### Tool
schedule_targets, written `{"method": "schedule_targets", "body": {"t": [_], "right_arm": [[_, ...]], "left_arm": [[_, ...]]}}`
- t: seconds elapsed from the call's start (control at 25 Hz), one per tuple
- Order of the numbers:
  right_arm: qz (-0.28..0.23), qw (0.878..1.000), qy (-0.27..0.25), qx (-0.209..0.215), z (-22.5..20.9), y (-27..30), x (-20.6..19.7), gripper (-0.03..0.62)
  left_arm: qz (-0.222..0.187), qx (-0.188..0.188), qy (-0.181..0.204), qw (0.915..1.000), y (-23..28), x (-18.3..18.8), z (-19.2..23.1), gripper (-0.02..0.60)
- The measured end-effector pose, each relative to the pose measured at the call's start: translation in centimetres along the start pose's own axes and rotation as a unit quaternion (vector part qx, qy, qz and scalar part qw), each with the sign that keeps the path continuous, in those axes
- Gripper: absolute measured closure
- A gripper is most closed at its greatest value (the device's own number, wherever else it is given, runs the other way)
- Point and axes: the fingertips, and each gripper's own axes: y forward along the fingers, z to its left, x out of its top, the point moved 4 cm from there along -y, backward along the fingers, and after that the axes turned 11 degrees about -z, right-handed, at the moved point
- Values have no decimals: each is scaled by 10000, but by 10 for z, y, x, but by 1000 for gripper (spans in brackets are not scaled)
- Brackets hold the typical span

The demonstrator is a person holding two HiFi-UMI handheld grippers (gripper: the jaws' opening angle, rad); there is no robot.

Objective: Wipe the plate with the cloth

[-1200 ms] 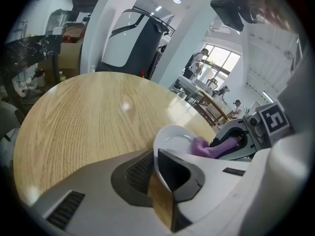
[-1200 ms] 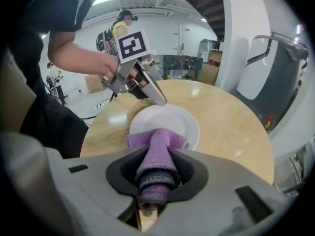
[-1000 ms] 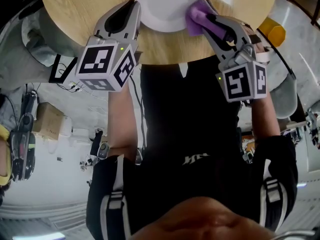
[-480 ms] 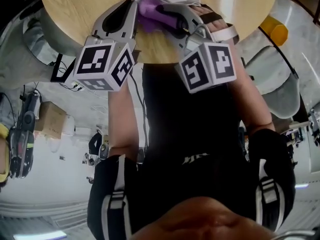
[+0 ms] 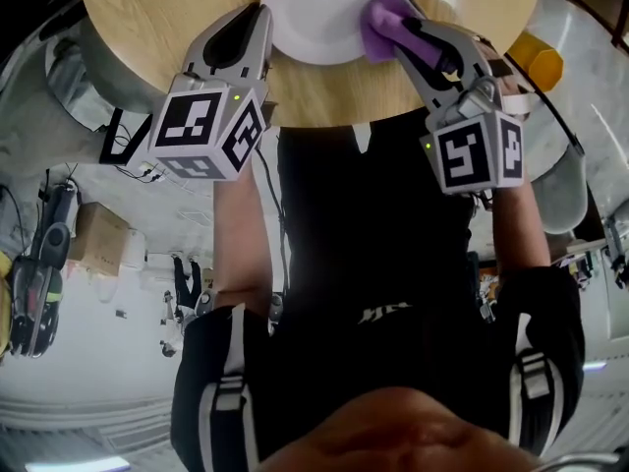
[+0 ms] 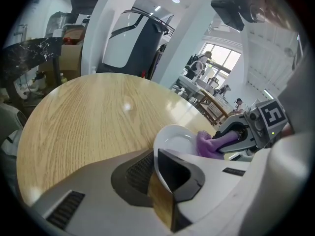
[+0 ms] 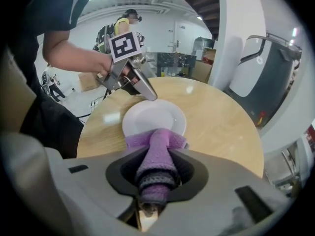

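Wooden round worktop (image 5: 167, 18) is carrying the white plate (image 5: 319, 13) near the person's edge. The left gripper (image 5: 263, 23) is clamping the plate's left rim, while the right gripper (image 5: 408, 32) is pinching the purple cloth (image 5: 378, 23), which is resting against the plate's right rim.

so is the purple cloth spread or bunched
Bunched: the purple cloth is squeezed into a roll in the right tool, its free end fanning out against the round white plate.
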Motion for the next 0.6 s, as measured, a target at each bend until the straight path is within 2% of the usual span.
{"method": "schedule_targets", "body": {"t": [0.16, 0.36, 0.6], "right_arm": [[-412, 9991, -106, -30, 3, 18, 30, 499], [-742, 9963, -355, 253, 11, 65, 66, 499], [-574, 9976, -222, 310, 9, 54, 46, 499]], "left_arm": [[14, 17, 25, 10000, -1, -1, 0, 552], [29, 34, 22, 10000, -2, 1, -2, 552], [36, 17, 17, 10000, -1, 1, 0, 552]]}}
